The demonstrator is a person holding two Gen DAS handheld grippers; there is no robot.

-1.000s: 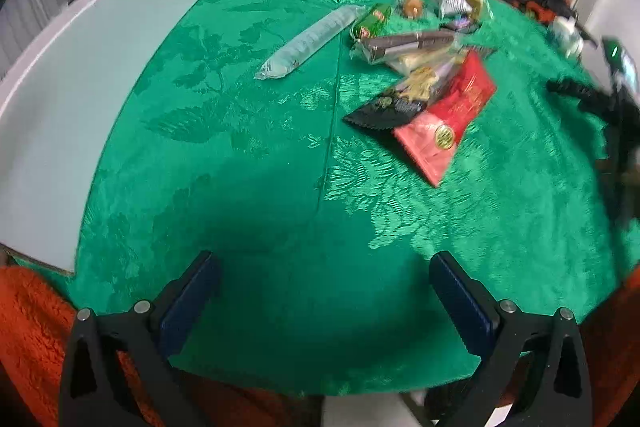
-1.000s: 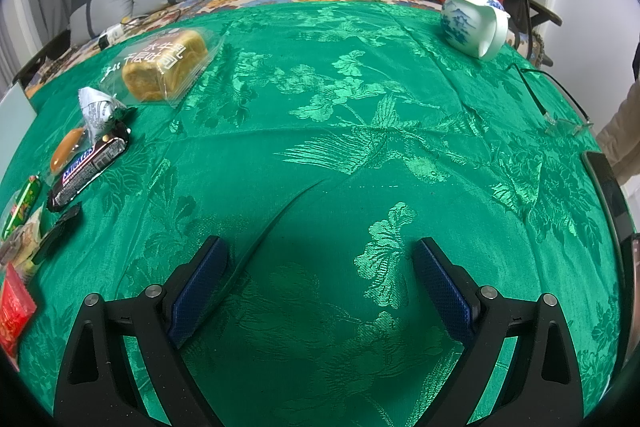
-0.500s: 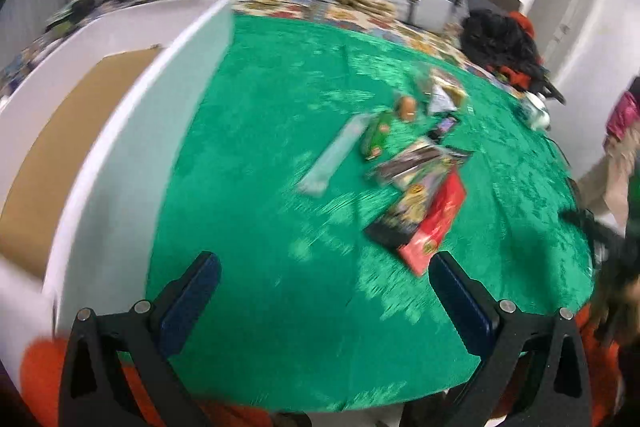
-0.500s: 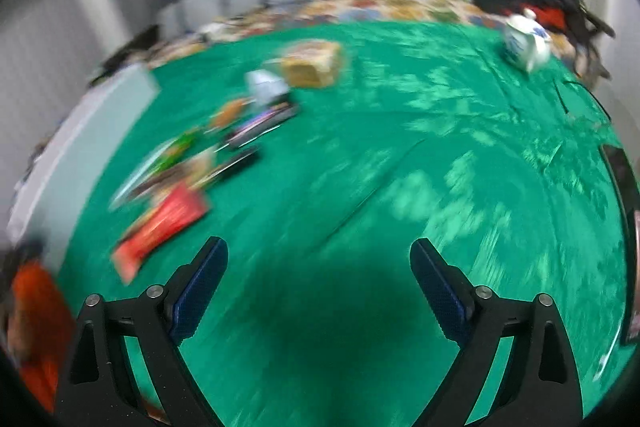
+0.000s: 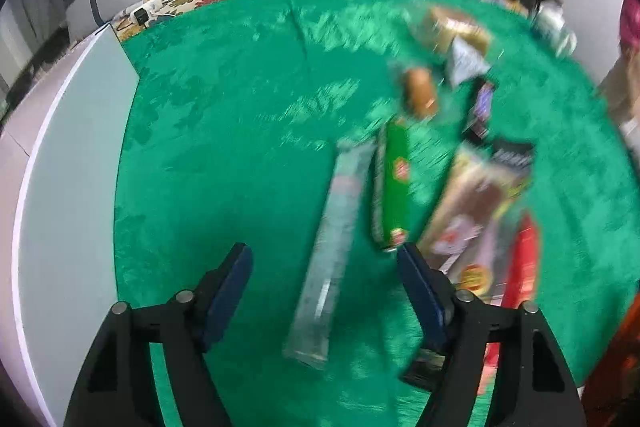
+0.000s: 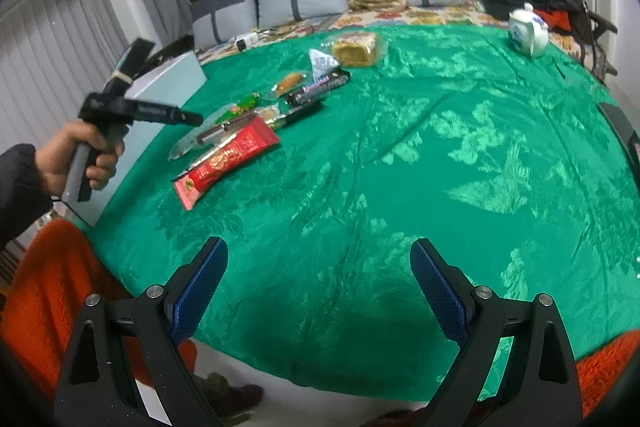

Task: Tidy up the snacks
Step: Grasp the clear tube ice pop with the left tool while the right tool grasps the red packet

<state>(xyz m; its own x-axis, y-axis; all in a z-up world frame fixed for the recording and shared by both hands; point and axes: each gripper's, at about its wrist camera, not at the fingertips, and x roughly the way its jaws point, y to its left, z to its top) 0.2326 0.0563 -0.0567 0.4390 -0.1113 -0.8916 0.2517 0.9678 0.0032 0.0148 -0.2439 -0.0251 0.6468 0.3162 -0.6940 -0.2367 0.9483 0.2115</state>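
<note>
Snacks lie in a loose cluster on the green tablecloth, toward its left half as the right wrist view shows it. In the left wrist view, which is blurred, the left gripper hangs with its jaws spread wide over the near end of a long clear packet that lies between the two blue pads; nothing is pinched. Just to the right of that packet lies a green packet, and beyond it a brown-and-cream wrapper overlapping a red packet. Farther back sit a small brown bun, a silver wrapper and a bagged loaf. A pale flat box borders the cloth on the left.

The right wrist view is sharp and takes in the whole table. The right gripper is also spread wide, above bare cloth near the table's front edge, well apart from the snacks. This view shows print on the red packet, a dark chocolate bar, the loaf, and a white teapot at the far right, away from the snacks. It also shows the person's left hand gripping the other tool's handle, whose black fingers reach over the cluster.
</note>
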